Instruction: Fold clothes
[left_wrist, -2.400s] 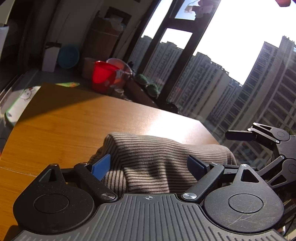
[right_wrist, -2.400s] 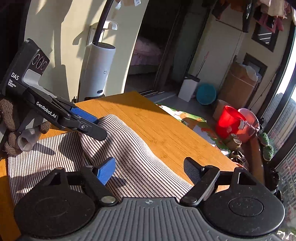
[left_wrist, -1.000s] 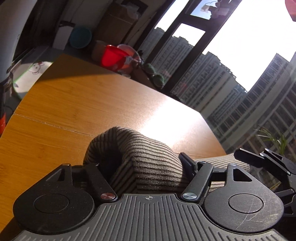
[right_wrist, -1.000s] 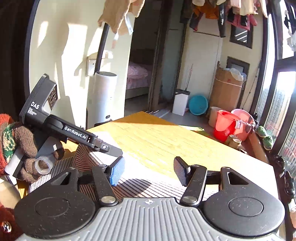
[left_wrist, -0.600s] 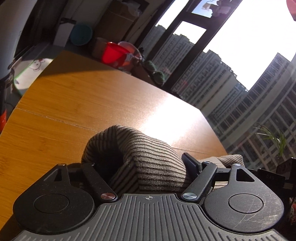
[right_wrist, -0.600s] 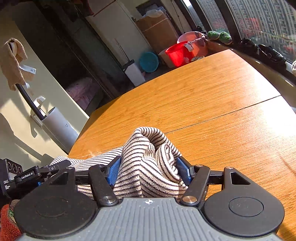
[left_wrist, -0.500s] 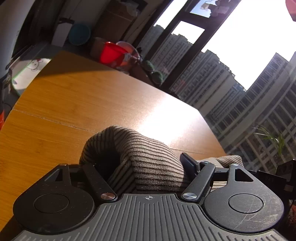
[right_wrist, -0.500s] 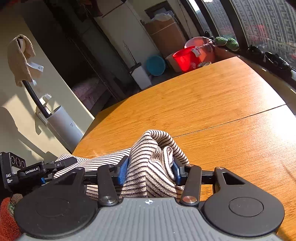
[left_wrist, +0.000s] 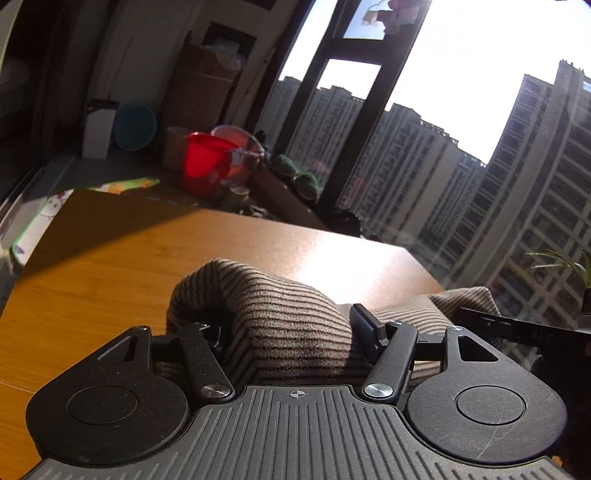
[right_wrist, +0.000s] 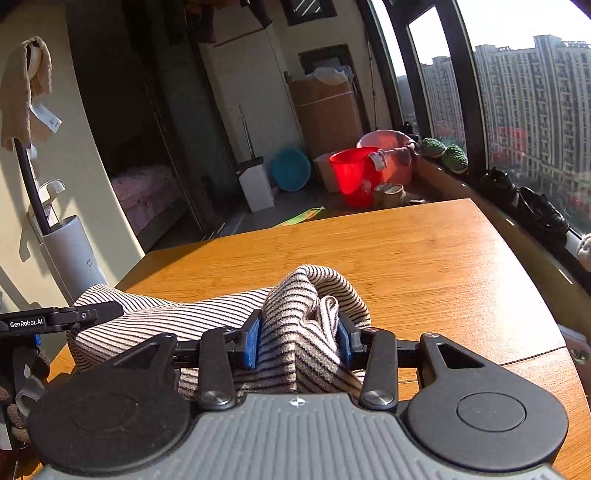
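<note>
One wooden surface (right_wrist: 424, 258) carries a striped garment (right_wrist: 177, 317), draped between both claws. The right claw (right_wrist: 298, 338) pinches a bunched fold of it between its blue pads. The left claw (left_wrist: 291, 328) stands wider, a thick roll of garment filling the gap between its fingers and touching both, so it is gripped.

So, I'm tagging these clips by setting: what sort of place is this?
Most likely a flat in a high-rise, in a sunny room or enclosed balcony. Tall apartment blocks fill the window, a bedroom with a bed shows through a doorway, and a red bucket and basins sit beyond the wooden table.
</note>
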